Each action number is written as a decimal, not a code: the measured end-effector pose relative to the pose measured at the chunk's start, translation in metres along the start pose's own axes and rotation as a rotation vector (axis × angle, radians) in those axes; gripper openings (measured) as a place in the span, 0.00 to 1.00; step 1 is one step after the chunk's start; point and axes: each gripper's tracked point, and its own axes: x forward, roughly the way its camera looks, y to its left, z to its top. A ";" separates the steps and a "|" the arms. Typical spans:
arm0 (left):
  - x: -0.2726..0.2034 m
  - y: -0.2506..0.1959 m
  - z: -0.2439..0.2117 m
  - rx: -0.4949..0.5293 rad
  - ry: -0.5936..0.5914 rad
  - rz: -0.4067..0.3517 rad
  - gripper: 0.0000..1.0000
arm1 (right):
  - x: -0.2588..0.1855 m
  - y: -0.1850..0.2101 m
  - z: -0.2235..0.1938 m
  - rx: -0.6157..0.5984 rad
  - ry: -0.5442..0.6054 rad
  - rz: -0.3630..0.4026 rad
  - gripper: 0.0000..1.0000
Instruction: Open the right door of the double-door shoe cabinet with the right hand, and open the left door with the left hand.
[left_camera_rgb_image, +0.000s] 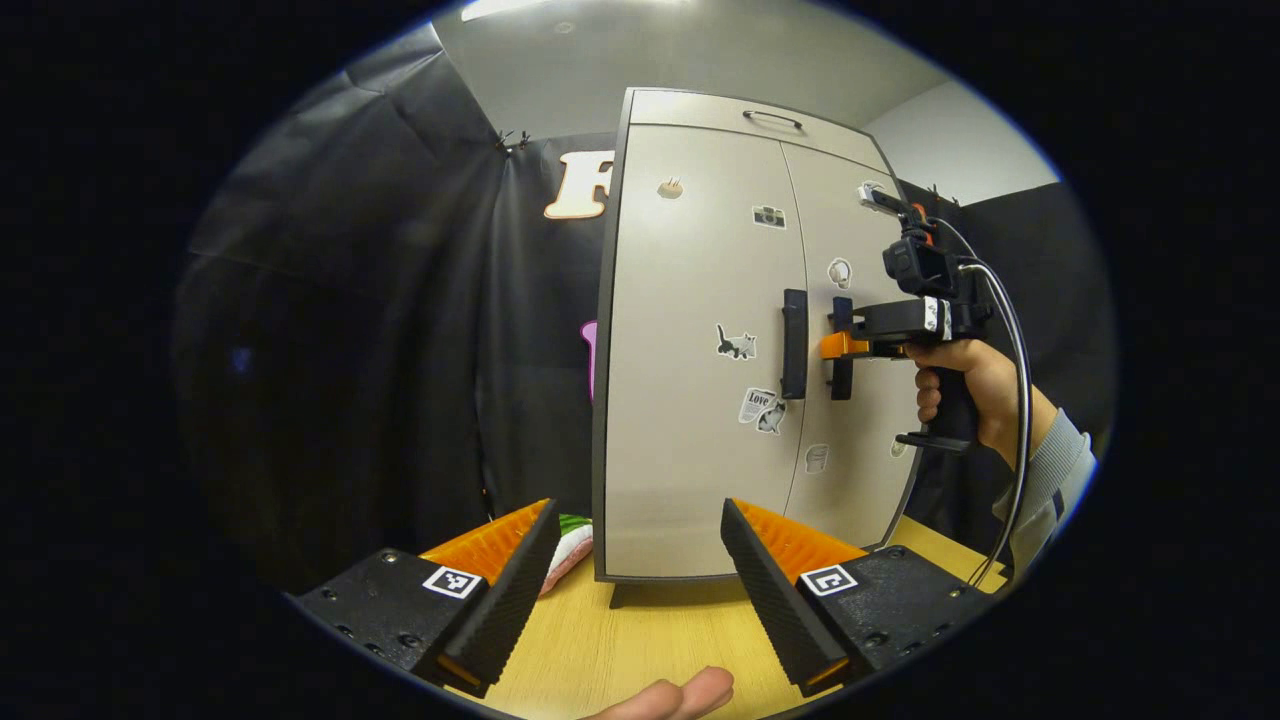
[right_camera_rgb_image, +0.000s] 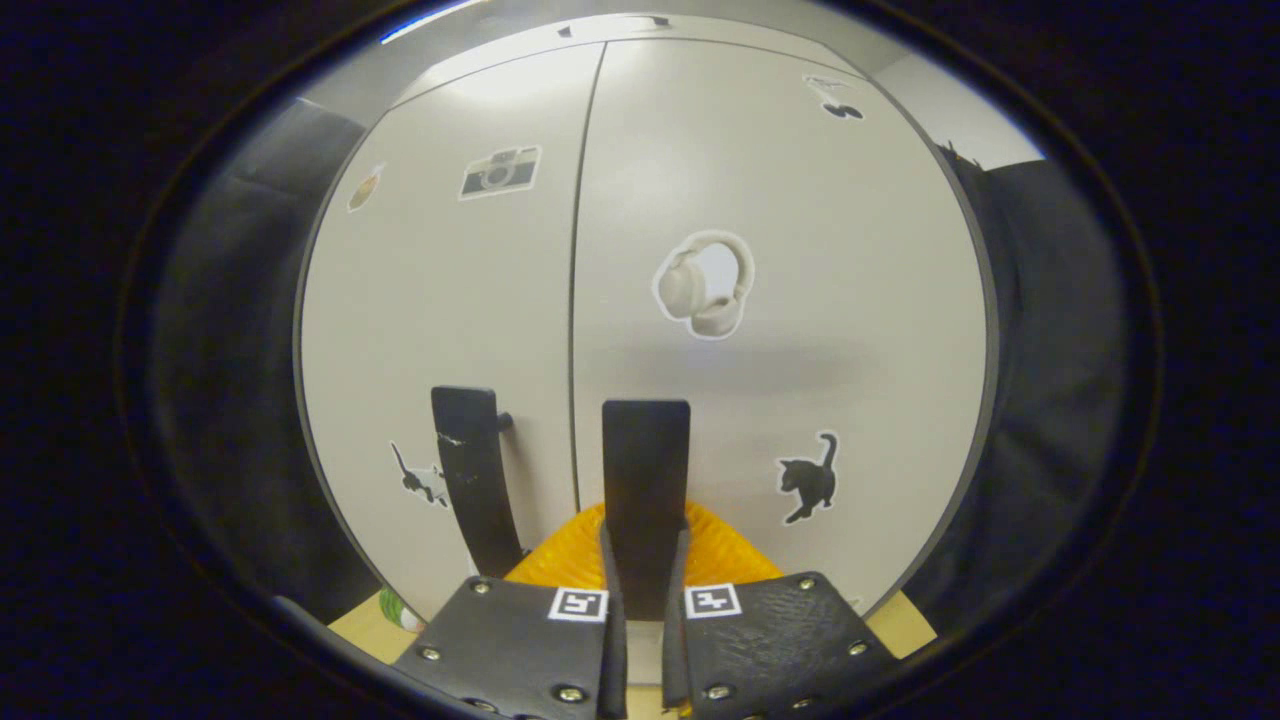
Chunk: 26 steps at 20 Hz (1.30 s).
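A grey double-door shoe cabinet stands on a wooden table, both doors closed and dotted with stickers. Two black vertical handles flank the centre seam: the left door handle and the right door handle. In the right gripper view my right gripper is shut on the right door handle, its fingers pressed on both sides of the bar. The left gripper view shows that same right gripper, held by a hand, at the right handle. My left gripper is open, low in front of the cabinet, well short of the left handle.
The wooden table runs under the cabinet. A white and green object lies by the cabinet's lower left corner. A fingertip shows at the bottom edge. Black cloth walls stand behind and on both sides.
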 end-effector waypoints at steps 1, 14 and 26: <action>0.000 -0.001 0.000 0.003 0.001 0.001 1.00 | -0.001 -0.001 0.000 -0.010 0.004 -0.002 0.14; -0.016 -0.039 0.015 0.056 -0.026 0.021 1.00 | -0.075 -0.020 -0.003 -0.001 0.010 0.160 0.13; -0.020 -0.079 0.013 0.053 -0.023 -0.038 1.00 | -0.157 -0.092 -0.006 -0.020 0.026 0.208 0.13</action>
